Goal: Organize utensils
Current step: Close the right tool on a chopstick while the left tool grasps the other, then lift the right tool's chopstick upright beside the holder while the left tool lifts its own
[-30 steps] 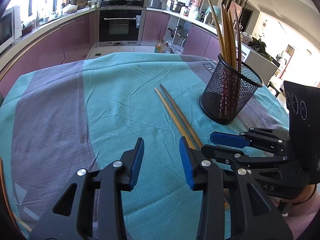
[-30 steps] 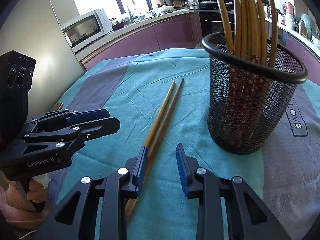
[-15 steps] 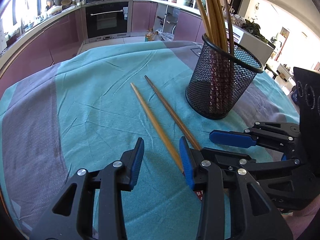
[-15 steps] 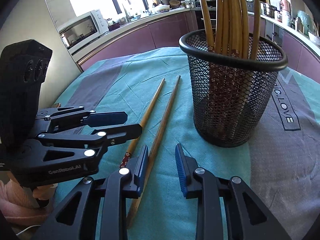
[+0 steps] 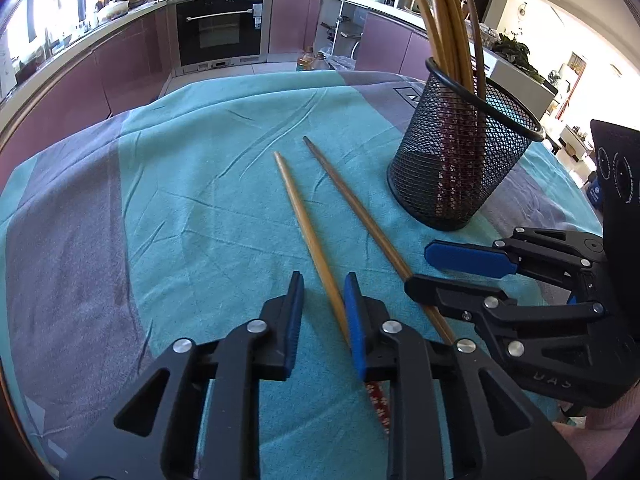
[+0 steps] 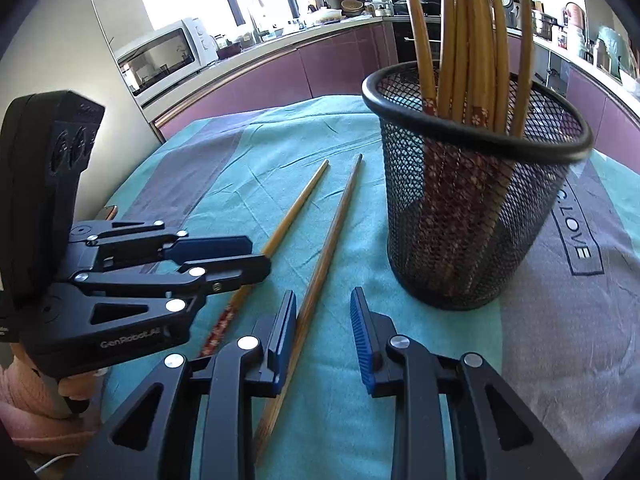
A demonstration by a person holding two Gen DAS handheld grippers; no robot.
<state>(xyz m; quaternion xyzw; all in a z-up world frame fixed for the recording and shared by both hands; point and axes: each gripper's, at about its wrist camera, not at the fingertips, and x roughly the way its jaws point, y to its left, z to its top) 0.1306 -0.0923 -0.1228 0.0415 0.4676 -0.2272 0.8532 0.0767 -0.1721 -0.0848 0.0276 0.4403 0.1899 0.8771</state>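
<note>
Left gripper point(image 5: 322, 312) jaws just narrowing around the lighter chopstick point(image 5: 308, 236), not yet pinched; right gripper point(image 6: 324, 332) narrowly open beside the darker chopstick point(image 6: 328, 248) — risk: off-centre closure rolls either stick away across the teal cloth point(image 5: 200, 200).

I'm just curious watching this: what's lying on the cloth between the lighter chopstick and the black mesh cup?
The darker chopstick, flat on the teal cloth, lies between the lighter chopstick and the mesh cup. Both wrist views show it.

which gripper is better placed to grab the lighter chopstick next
Left. The left gripper already straddles the lighter chopstick; its jaws have just been closing around it, with a gap still showing. The right gripper sits over the darker chopstick instead, nearer the holder.
</note>
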